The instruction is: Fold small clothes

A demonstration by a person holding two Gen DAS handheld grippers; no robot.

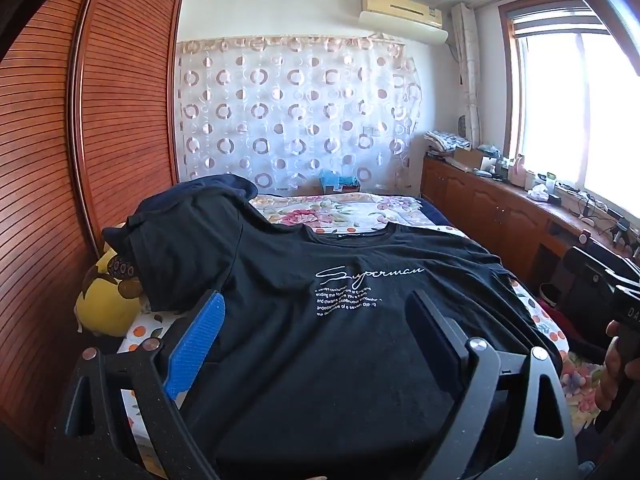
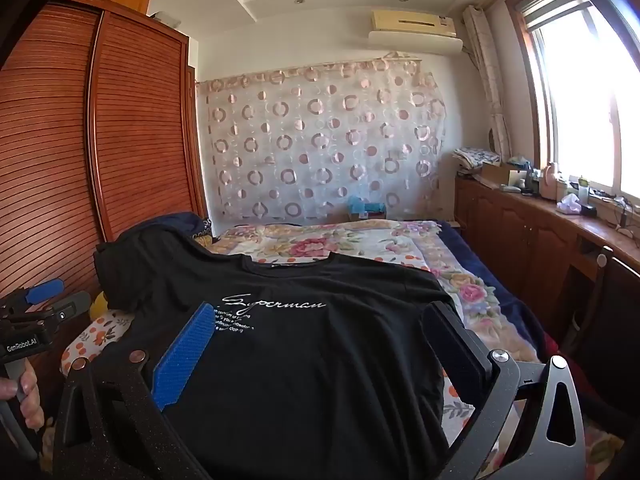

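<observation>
While both grippers hang above the near end of the bed [image 1: 344, 212], the black T-shirt [image 1: 320, 340] lies spread face up on the floral bedspread [image 2: 360, 240], collar at 12 o'clock and hem toward 6 o'clock, its white "Superman" print [image 2: 276, 303] readable. The left gripper [image 1: 316, 336] has its jaws spread wide with nothing between them, and so does the right gripper [image 2: 324, 344]; neither touches the cloth as far as I can tell.

I judge the folding not yet begun: the shirt looks flat and unfolded, so the step in hand is choosing the first grasp. The next move probably calls for each gripper to drop to a side edge or sleeve and pinch one layer cleanly.

At 10 o'clock in the left wrist view the left sleeve [image 1: 180, 248] rides up over a dark bundle [image 1: 216, 186] and a yellow plush toy [image 1: 108, 304], so that side is not flat and may need pulling clear. The louvred wardrobe [image 1: 80, 140] stands close at 9 o'clock, leaving little room there. At 3 o'clock the shirt's right edge lies near the bed's side, beyond which runs a low wooden cabinet [image 2: 540, 240]. Open bedspread toward 12 o'clock gives room to work.
</observation>
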